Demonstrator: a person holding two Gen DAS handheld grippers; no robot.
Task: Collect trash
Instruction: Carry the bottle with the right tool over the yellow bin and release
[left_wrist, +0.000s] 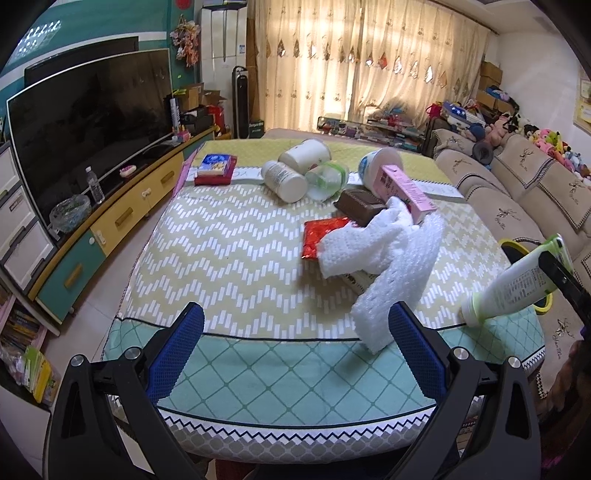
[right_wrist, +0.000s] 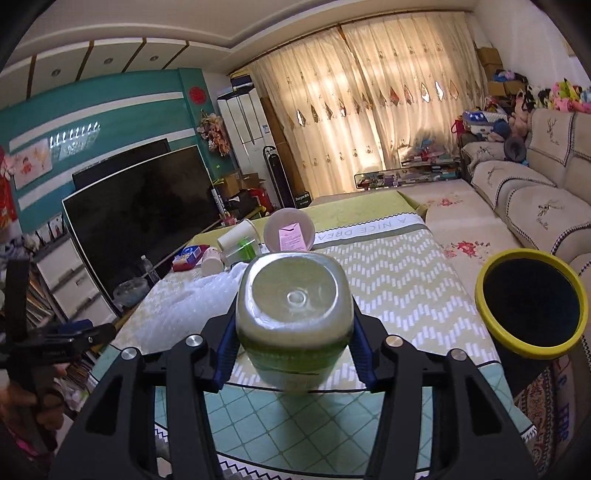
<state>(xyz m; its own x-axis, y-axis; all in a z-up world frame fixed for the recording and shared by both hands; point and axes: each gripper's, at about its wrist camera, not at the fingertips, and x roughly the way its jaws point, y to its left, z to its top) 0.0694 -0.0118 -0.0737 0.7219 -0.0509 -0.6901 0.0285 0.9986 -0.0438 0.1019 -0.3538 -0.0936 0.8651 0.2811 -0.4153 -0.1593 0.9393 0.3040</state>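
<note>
Your right claw (right_wrist: 293, 354) is clenched on a pale green-and-white plastic bottle (right_wrist: 293, 317), its blue pads pressing the bottle's sides just behind the flat base, so the base faces the camera and the neck points back toward you. From the left wrist view the same bottle (left_wrist: 513, 284) hangs in the air off the right edge of the counter (left_wrist: 229, 251), tilted with its neck down. Holding it by the broad end looks like a sensible choice: the body is wide enough to fill the jaws and should not roll between them.

The yellow-rimmed bin (right_wrist: 532, 302) stands just right of the counter, its dark mouth open and tipped toward you, with nothing between it and the bottle. That gap is your clear lane; the sofa (right_wrist: 532, 206) behind the bin limits how far you can overshoot.

Your left claw (left_wrist: 295, 343) is released and holds nothing, hovering over the near teal border of the tablecloth. A strip of white bubble wrap (left_wrist: 391, 273) trails close to its right finger. Further back lie the red foil packet (left_wrist: 321, 236), brown wrapper (left_wrist: 360, 208), pink carton (left_wrist: 406, 188) and white jars (left_wrist: 284, 181), all bunched together, so I judge most of the trash is yet to be collected.
</note>
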